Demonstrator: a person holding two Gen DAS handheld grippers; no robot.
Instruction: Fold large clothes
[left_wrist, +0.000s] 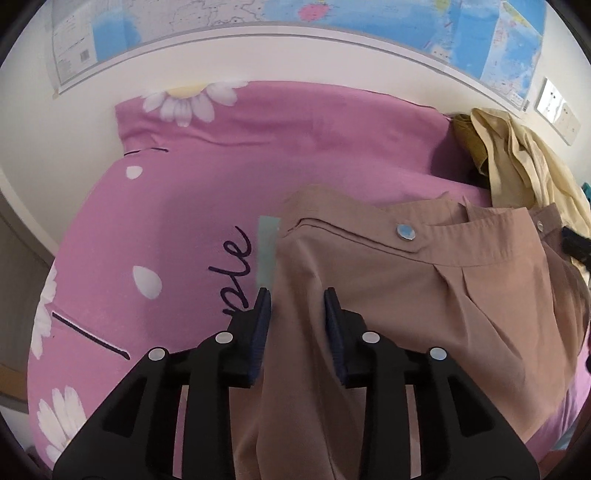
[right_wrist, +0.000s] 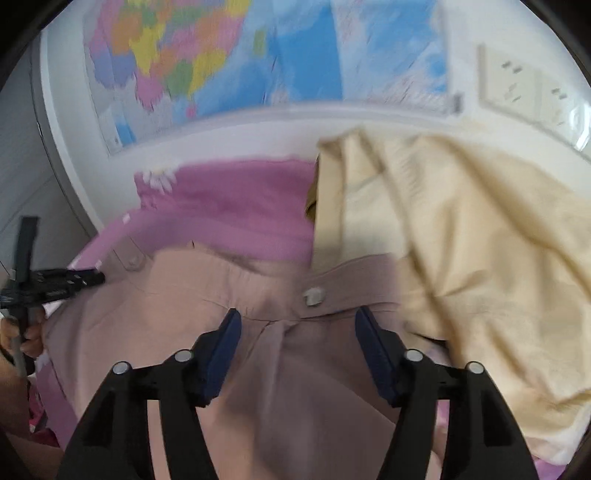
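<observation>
Left gripper (left_wrist: 297, 300), half open, straddles a dusty-pink buttoned cotton garment (left_wrist: 424, 295) at frame centre; right gripper (right_wrist: 297, 320) gapes wide over it (cream cloth (right_wrist: 461, 229) upper right, 1 pink daisy bedsheet (left_wrist: 177, 221) beneath).

The right wrist view is motion-blurred; the cream garment (right_wrist: 461, 236) hides the pink bedsheet (right_wrist: 236, 206) beneath it.
</observation>
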